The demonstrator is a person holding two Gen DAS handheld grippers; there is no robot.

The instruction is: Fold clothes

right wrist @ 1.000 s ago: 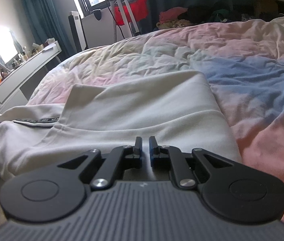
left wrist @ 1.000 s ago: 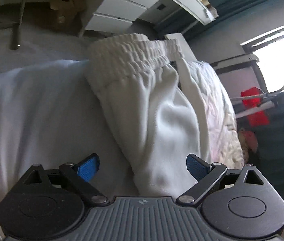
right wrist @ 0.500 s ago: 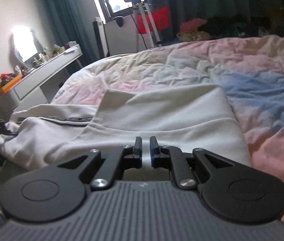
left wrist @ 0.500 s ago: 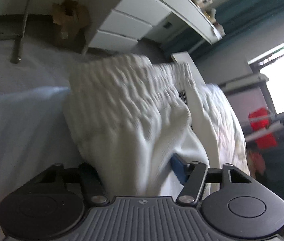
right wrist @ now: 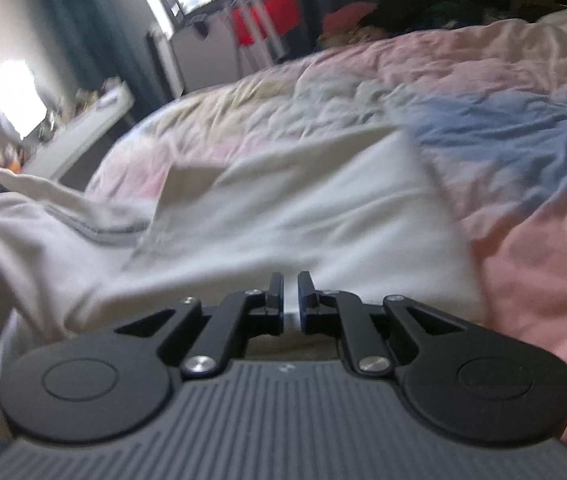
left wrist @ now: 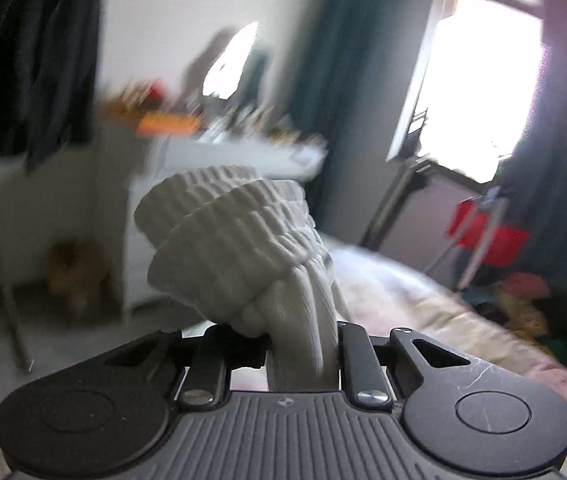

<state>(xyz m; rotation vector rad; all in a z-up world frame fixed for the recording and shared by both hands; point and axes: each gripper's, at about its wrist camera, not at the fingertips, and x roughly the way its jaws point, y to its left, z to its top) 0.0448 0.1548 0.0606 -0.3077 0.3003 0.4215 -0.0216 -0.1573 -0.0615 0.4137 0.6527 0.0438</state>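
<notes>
1. Between the jaws of the left gripper (left wrist: 303, 354) sits a bunched wad of the cream-white cotton trousers with a ribbed elastic waistband (left wrist: 231, 240). A second ago those jaws were spread wide over the flat garment; they have just been closing, and now they pinch the cloth with the waistband flopping up over the far side.
2. The floor and drawers that filled the left wrist view have given way to wall and window: the waistband end is off the bed, so I'd say a fold-over is starting.
3. On the near side of the bed, the right gripper (right wrist: 290, 300) is pressed almost together, pinching a thin edge of the same trousers (right wrist: 303, 208), which lie spread on the bed much as before.
4. Underneath is a rumpled pastel pink-and-blue quilt (right wrist: 503, 128).
5. Far left stands a cluttered white dressing table (left wrist: 235, 152); far right, a bright window (left wrist: 479, 80) with dark teal curtains (left wrist: 319, 60).
</notes>
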